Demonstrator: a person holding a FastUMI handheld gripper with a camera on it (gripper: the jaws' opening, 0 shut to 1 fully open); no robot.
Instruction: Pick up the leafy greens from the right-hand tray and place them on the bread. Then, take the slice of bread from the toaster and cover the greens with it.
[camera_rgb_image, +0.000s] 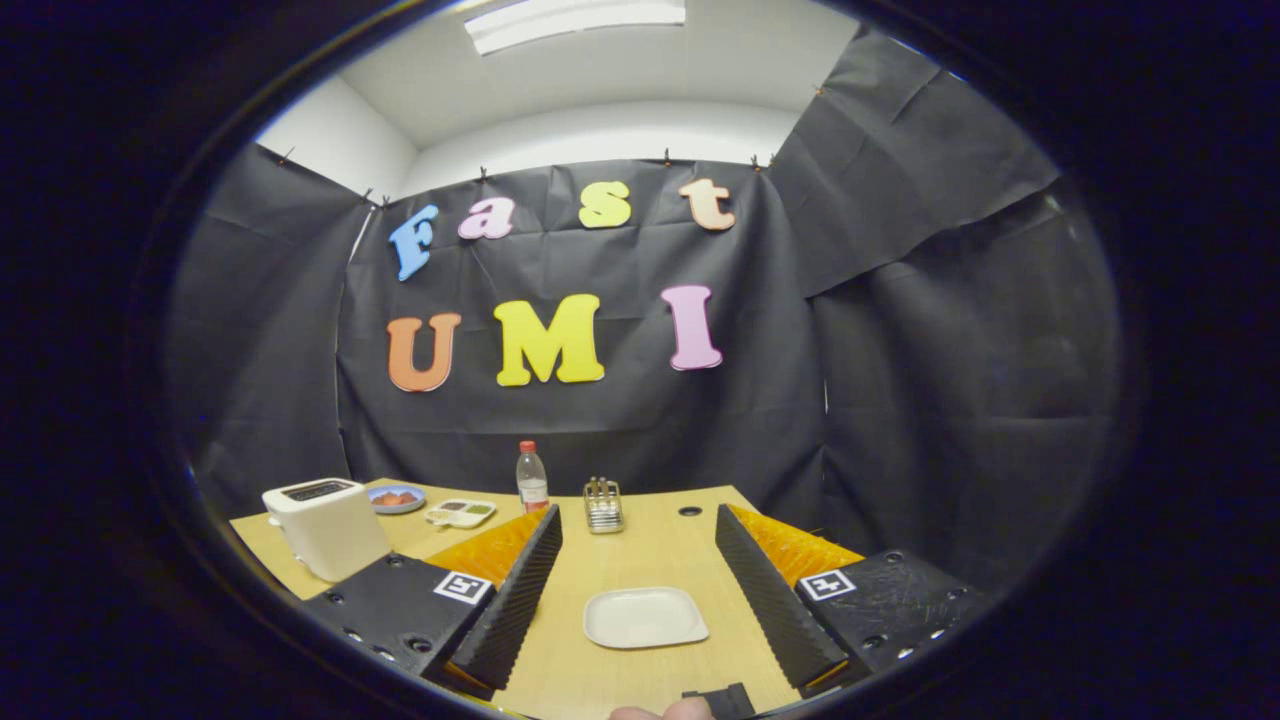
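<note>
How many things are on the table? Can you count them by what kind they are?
Toaster: 1
Dishes, meaning white plate, blue plate and divided tray: 3
Bottle: 1
Metal rack: 1
Total: 6
The tool is open, with the white plate between its fingers.

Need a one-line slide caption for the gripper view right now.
Open gripper held above an empty white plate, with toaster, bottle and trays beyond on the wooden table.

Wooden table (640, 560) loaded with toaster (326, 525), bottle (531, 477), blue plate (396, 497), sectioned tray (460, 513), metal rack (603, 505), white plate (645, 617).
</note>
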